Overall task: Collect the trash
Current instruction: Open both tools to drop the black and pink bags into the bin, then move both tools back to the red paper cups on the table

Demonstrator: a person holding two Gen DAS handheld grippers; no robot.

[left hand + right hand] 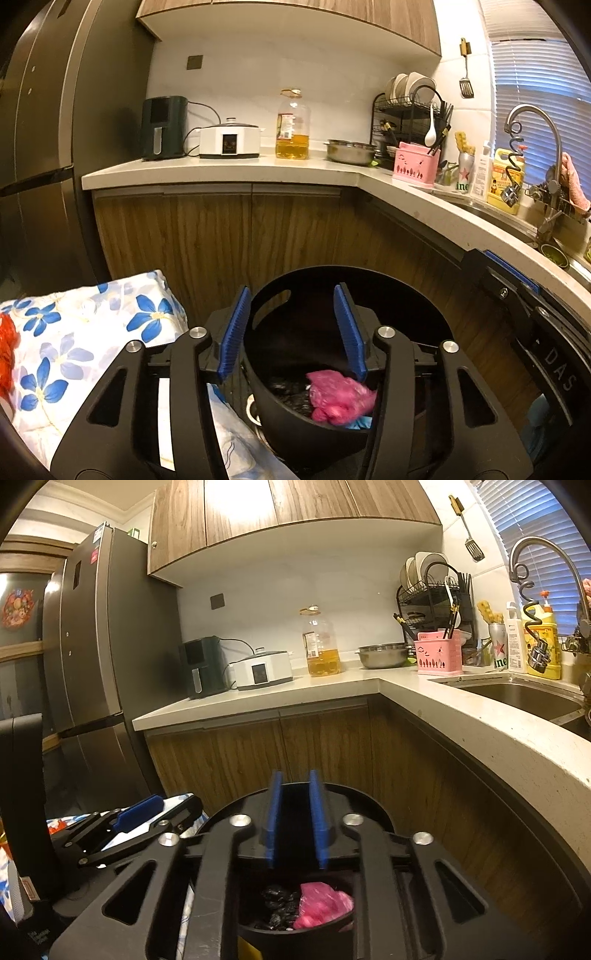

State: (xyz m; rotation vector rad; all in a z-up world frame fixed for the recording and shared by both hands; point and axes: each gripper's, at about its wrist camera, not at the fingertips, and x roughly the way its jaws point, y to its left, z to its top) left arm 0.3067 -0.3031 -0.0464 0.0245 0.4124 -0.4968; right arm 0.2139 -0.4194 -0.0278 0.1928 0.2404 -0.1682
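Observation:
A black round trash bin stands on the floor by the cabinets. A crumpled pink plastic bag lies inside it, beside dark crumpled trash. My left gripper hovers over the bin with its blue pads wide apart and nothing between them. My right gripper also hangs above the bin, pads a narrow gap apart and empty; the pink bag shows below it. The left gripper's finger shows at the left of the right wrist view.
A blue-flowered white cloth lies left of the bin, with something red on it. An L-shaped counter carries an air fryer, cooker, oil bottle, steel bowl, dish rack and sink. A fridge stands left.

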